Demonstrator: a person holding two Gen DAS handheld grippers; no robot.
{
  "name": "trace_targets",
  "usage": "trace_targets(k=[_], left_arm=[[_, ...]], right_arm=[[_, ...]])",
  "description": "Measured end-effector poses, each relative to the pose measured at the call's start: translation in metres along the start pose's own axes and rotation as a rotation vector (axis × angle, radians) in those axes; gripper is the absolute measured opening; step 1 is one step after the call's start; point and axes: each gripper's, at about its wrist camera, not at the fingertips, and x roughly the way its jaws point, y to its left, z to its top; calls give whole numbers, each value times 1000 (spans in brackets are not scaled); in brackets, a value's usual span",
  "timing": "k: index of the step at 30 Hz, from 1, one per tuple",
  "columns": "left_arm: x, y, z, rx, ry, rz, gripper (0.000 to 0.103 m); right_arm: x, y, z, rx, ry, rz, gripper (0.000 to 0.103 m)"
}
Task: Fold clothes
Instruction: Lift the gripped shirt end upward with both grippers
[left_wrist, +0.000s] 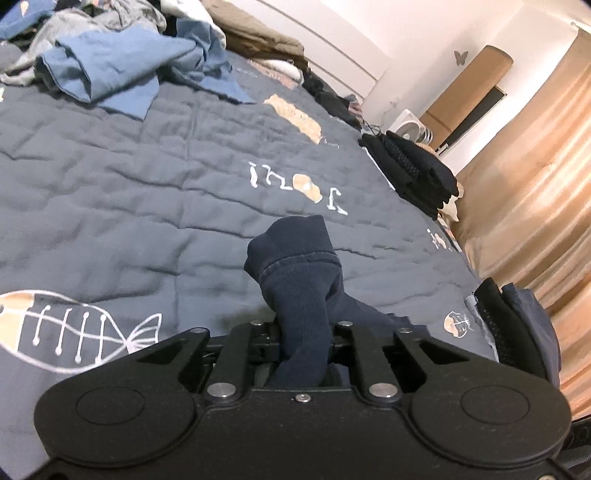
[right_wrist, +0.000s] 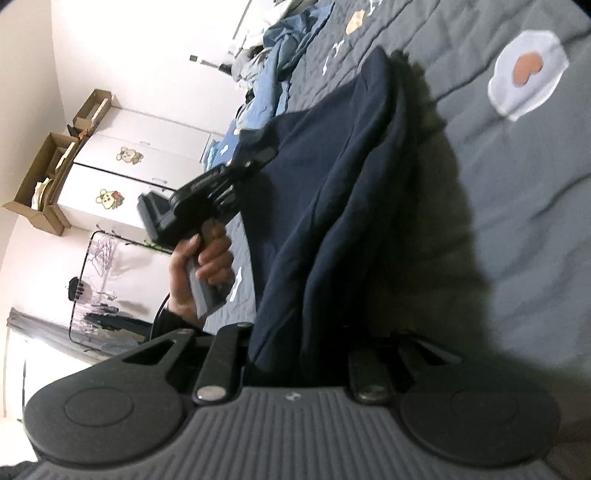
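Over quilted bedspread, both claws — ribbed navy garment apparently pinched

Your bed carries everything: grey-blue quilted cover with printed patches, a fish skeleton near you on the left, white lettering mid-cover, and in the right wrist view a fried-egg patch. Far end, left: loose pile of blue clothes with grey ones behind it, unfolded. Behind that, tan bedding against the wall. Right edge: stack of folded black clothes. Near right corner: more dark items lying at the edge. The navy garment hangs above the cover and shadows it.
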Motion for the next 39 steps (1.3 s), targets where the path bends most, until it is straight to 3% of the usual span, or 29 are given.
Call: trace_targets(k=[12, 19, 23, 26, 29, 39], left_arm=[[-47, -67, -35, 7, -147, 24, 12], [-65, -99, -58, -2, -211, 33, 12], [-74, -119, -76, -4, -237, 47, 12], [-88, -125, -106, -43, -320, 27, 12], [-82, -137, -122, -52, -308, 53, 11], [-65, -211, -136, -7, -320, -43, 11]], right_arm=[[-25, 14, 4, -31, -17, -30, 18], [-52, 5, 5, -28, -30, 1, 18], [-67, 8, 3, -52, -20, -18, 18], [-79, 13, 0, -78, -12, -42, 18], [-90, 19, -3, -104, -4, -66, 18], [-151, 27, 0, -126, -76, -132, 17]])
